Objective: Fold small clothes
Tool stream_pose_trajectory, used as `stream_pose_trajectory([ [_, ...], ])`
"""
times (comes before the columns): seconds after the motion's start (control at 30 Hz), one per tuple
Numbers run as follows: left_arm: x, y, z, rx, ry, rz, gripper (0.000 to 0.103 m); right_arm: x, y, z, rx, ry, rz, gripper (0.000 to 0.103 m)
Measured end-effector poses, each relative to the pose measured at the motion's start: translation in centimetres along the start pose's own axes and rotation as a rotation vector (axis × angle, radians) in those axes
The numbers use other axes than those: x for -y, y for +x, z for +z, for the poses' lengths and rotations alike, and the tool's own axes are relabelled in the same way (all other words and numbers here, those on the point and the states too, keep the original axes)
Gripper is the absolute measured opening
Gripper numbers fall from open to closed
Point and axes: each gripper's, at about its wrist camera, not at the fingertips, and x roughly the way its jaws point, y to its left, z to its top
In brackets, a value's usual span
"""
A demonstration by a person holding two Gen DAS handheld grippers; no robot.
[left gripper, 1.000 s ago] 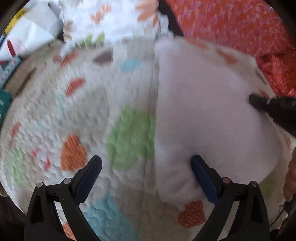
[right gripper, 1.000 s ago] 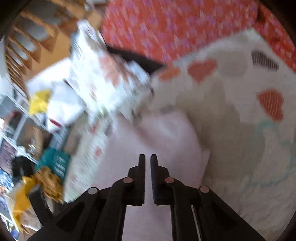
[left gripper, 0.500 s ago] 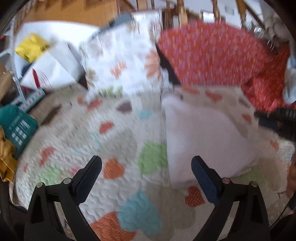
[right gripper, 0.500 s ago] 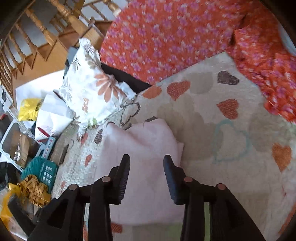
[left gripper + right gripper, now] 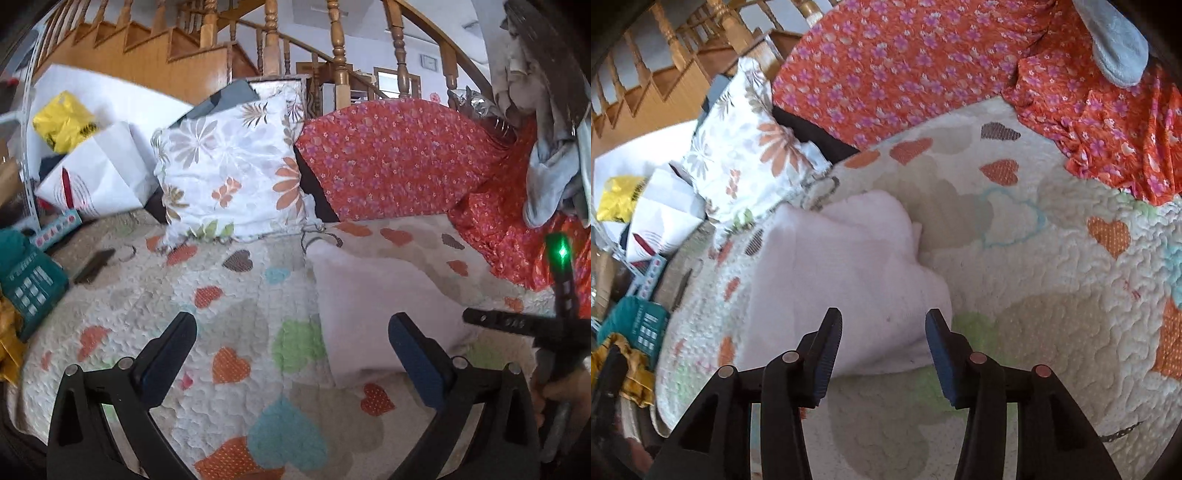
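A folded pale pink garment (image 5: 373,306) lies flat on a heart-patterned quilt (image 5: 229,302). It also shows in the right wrist view (image 5: 846,280). My left gripper (image 5: 291,325) is open and empty, raised above the quilt, with the garment in front of its right finger. My right gripper (image 5: 882,325) is open and empty, held just above the near edge of the garment. The right gripper's body shows at the right edge of the left wrist view (image 5: 517,325) with a green light.
A floral pillow (image 5: 236,173) and an orange flowered cushion (image 5: 391,158) stand behind the quilt. A white bag (image 5: 99,173), a teal object (image 5: 29,284) and yellow cloth (image 5: 631,373) lie at the left. A wooden staircase (image 5: 184,55) rises behind. Grey clothes (image 5: 550,177) hang at right.
My right gripper has opened, let go of the pink garment and pulled back. My left gripper, open throughout, has lifted up and away from the quilt. The garment lies still.
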Motion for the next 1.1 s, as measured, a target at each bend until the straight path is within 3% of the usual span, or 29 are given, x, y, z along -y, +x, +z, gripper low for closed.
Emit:
stream_pose_trajectory([
  [0.1,-0.4,1.9,-1.0,-0.081,-0.019,0.008,0.103,-0.7,0.5,-0.3,0.012,-0.057,-0.041,0.054],
  [0.2,-0.4,3.9,-2.2,-0.144,0.003,0.077,0.103,-1.2,1.1,-0.7,0.016,-0.103,-0.063,0.058],
  [0.33,-0.4,5.7,-3.5,-0.185,0.028,0.115,0.103,-1.5,1.9,-1.1,0.020,-0.143,-0.098,0.058],
  [0.6,-0.4,9.6,-5.7,-0.315,0.027,0.118,0.103,-2.3,3.0,-1.2,0.039,-0.194,-0.137,0.062],
  [1.1,-0.7,12.4,-7.7,-0.461,-0.033,0.077,0.103,-2.2,3.9,-1.2,0.012,-0.199,-0.134,0.065],
])
